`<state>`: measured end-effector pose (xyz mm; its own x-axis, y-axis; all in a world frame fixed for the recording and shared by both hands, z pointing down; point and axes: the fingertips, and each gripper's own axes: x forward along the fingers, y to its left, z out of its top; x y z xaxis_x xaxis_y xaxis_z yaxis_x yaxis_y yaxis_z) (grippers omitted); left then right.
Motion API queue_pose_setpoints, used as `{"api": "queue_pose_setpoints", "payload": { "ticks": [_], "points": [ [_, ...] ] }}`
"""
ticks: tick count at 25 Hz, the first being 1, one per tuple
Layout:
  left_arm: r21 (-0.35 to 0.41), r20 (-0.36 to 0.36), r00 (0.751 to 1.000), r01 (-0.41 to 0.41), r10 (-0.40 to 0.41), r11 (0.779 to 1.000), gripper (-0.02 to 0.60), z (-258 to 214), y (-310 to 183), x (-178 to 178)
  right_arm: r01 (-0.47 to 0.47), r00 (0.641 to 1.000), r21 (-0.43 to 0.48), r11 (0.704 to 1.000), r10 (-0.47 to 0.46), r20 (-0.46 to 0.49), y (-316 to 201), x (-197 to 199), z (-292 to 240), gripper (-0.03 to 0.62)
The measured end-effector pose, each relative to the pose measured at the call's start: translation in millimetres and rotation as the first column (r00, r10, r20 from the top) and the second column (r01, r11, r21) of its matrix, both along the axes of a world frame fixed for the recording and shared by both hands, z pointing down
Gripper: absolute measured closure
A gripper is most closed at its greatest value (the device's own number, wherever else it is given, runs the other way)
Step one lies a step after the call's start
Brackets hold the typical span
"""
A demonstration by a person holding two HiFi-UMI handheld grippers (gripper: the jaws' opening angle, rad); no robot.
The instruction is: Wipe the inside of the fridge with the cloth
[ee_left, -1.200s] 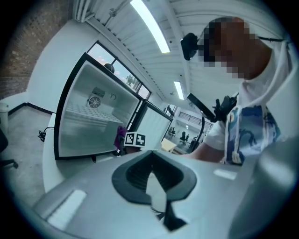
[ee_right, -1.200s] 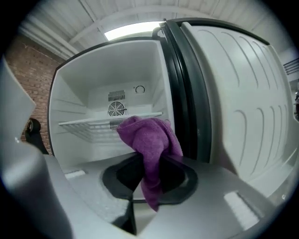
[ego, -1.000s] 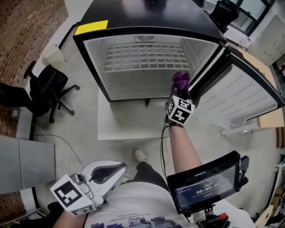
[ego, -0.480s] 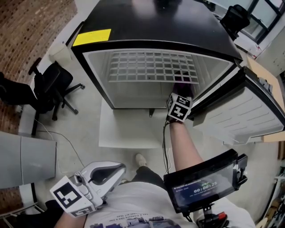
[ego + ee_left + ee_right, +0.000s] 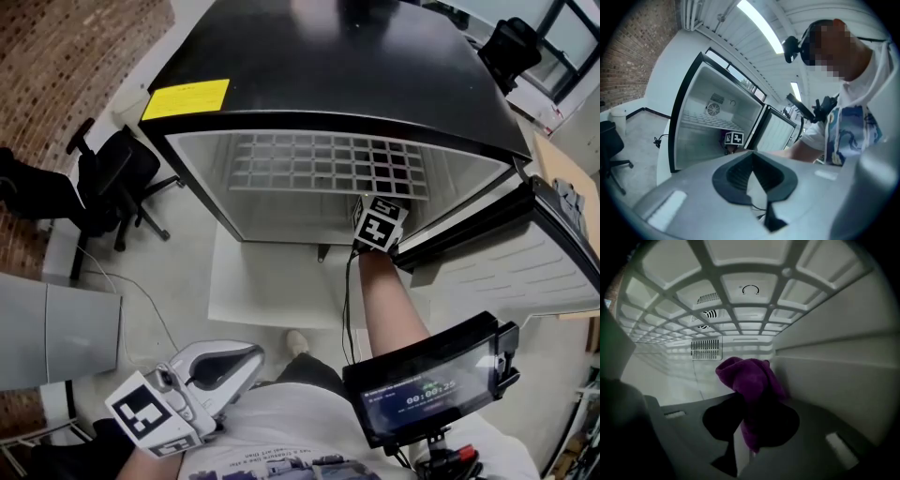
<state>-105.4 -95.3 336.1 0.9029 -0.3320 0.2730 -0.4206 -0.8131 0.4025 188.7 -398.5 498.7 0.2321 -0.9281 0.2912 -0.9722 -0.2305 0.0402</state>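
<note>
An office chair [image 5: 112,178] is standing at 9 o'clock of the fridge [image 5: 328,84]. The left gripper [image 5: 246,356] is hanging at 7 o'clock in the head view, well apart from the fridge, its jaws pressed together on nothing. The right gripper [image 5: 747,427] is reaching inside the fridge under the wire shelf [image 5: 319,164], its jaws pinching the purple cloth [image 5: 750,385]. The cloth is lying close beside the right inner wall; contact cannot be confirmed. The fridge door [image 5: 525,262] is standing open at 3 o'clock.
</note>
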Motion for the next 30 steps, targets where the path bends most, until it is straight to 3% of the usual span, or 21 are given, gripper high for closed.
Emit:
{"api": "queue_pose_setpoints", "payload": {
  "ticks": [14,20,30],
  "points": [
    [0.004,0.021,0.999,0.039,-0.039,0.999,0.574,2,-16,-1,0.025,0.998,-0.015,1.0,-0.026,-0.061,-34,1,4,0.517],
    [0.005,0.016,1.0,0.019,-0.019,1.0,0.574,1,-16,4,0.048,0.998,-0.007,0.999,-0.048,-0.044,-31,-4,1,0.517],
    [0.038,0.005,0.998,-0.065,0.064,0.997,0.574,-3,-3,23,0.204,0.979,0.005,0.979,-0.203,-0.033,5,-41,-8,0.517]
  ]
}}
